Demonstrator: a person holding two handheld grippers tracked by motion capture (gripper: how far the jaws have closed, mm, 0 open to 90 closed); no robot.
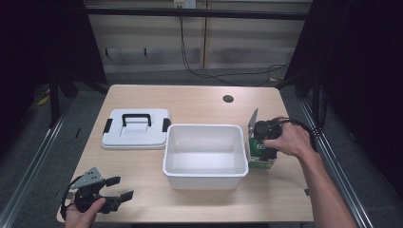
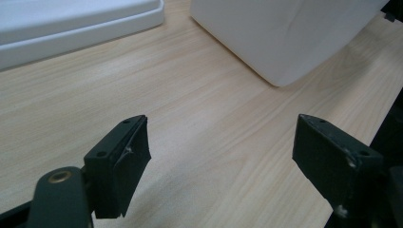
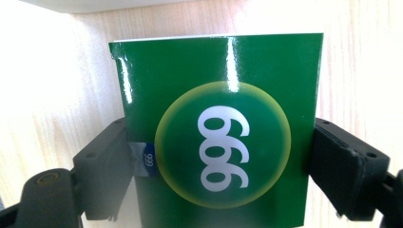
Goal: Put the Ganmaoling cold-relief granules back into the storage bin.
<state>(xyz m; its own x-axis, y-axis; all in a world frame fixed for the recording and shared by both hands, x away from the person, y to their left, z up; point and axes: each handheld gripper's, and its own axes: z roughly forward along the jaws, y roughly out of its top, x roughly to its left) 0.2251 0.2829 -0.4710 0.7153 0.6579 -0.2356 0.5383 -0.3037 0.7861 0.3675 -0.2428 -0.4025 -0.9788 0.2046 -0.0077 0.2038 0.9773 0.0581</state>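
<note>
A green box (image 3: 218, 66) with a yellow-ringed circle and white "999" stands on the table just right of the white bin (image 1: 205, 179). My right gripper (image 3: 218, 156) is shut on it, one black jaw pressed to each side. In the high view the green box (image 1: 259, 154) sits under the right gripper (image 1: 264, 138), with a hand over it. My left gripper (image 1: 121, 188) rests low at the table's front left corner. In its own view the left gripper (image 2: 221, 137) is open over bare wood, nothing between the jaws.
The bin's white lid (image 1: 135, 135) with black handle and clips lies flat left of the bin. The bin's corner (image 2: 285, 42) and the lid's edge (image 2: 71, 28) lie ahead of the left gripper. A cable hole (image 1: 228, 99) marks the table's far side.
</note>
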